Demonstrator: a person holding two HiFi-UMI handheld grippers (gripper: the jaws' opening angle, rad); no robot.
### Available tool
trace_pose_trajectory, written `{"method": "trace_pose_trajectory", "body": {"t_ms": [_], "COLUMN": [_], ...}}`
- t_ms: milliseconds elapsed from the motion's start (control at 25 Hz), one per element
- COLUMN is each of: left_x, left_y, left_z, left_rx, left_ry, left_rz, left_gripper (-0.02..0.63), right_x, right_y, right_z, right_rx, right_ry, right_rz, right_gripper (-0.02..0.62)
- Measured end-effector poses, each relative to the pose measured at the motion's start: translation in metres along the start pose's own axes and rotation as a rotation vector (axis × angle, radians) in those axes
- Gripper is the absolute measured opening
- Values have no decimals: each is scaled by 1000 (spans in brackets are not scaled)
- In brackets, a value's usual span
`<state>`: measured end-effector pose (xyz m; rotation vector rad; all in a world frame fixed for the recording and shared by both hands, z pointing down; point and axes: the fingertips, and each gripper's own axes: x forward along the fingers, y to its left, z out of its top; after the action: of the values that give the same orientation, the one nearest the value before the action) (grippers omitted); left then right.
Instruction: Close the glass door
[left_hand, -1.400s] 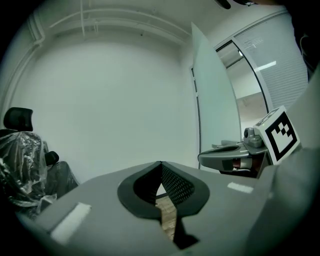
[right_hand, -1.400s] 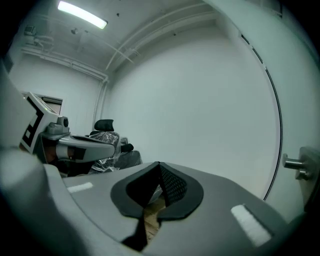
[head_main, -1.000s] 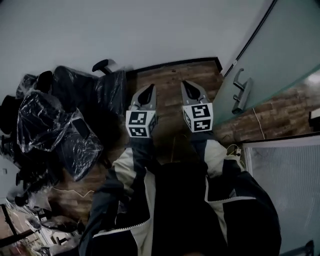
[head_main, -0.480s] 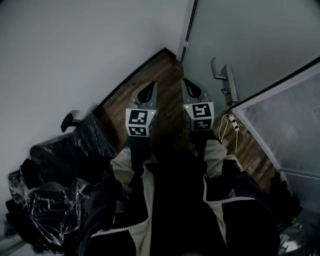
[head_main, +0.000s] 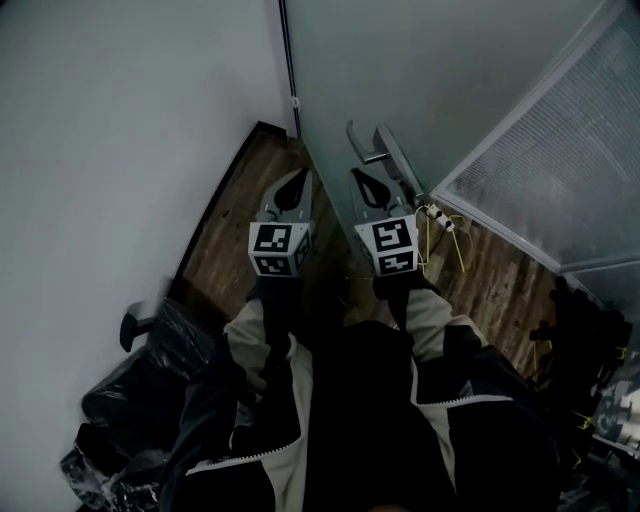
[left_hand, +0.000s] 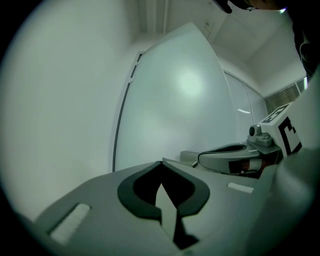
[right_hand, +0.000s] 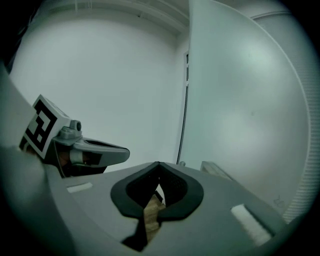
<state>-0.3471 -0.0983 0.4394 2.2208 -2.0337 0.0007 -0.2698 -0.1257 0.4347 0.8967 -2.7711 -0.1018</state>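
Wood floor (head_main: 232, 235) lies under my two grippers, side by side. My left gripper (head_main: 299, 175) and right gripper (head_main: 358, 178) both have jaws pressed together, empty. The glass door (head_main: 440, 70) stands just ahead, its handle (head_main: 380, 148) near my right tip; a white wall (head_main: 120, 120) is left.

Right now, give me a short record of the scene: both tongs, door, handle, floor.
left tongs: shut, empty
right tongs: shut, empty
door: frosted glass door, ahead and to the right
handle: metal lever handle, just past the right tongs' tips, not gripped
floor: wood floor
left side: white wall
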Motion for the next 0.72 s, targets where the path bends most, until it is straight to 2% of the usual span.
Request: {"method": "trace_pose_trajectory", "body": {"t_ms": [120, 280, 560, 720], "left_x": [23, 40, 45, 44], "left_y": [-12, -20, -18, -9], "left_z": [1, -2, 5, 6], "left_rx": [19, 12, 39, 48], "left_ry": [12, 36, 33, 31], "left_rz": [-99, -216, -337, -366], "left_gripper": [5, 5, 5, 5], "right_x": [-2, -3, 11, 25], "right_y": [-13, -30, -34, -39], "right_z": [2, -8, -28, -35], "right_rx": [-7, -41, -95, -117], "right_ry": [5, 72, 213, 259], "right_rz": [-79, -204, -337, -393], "right_gripper": [6, 9, 160, 176]}}
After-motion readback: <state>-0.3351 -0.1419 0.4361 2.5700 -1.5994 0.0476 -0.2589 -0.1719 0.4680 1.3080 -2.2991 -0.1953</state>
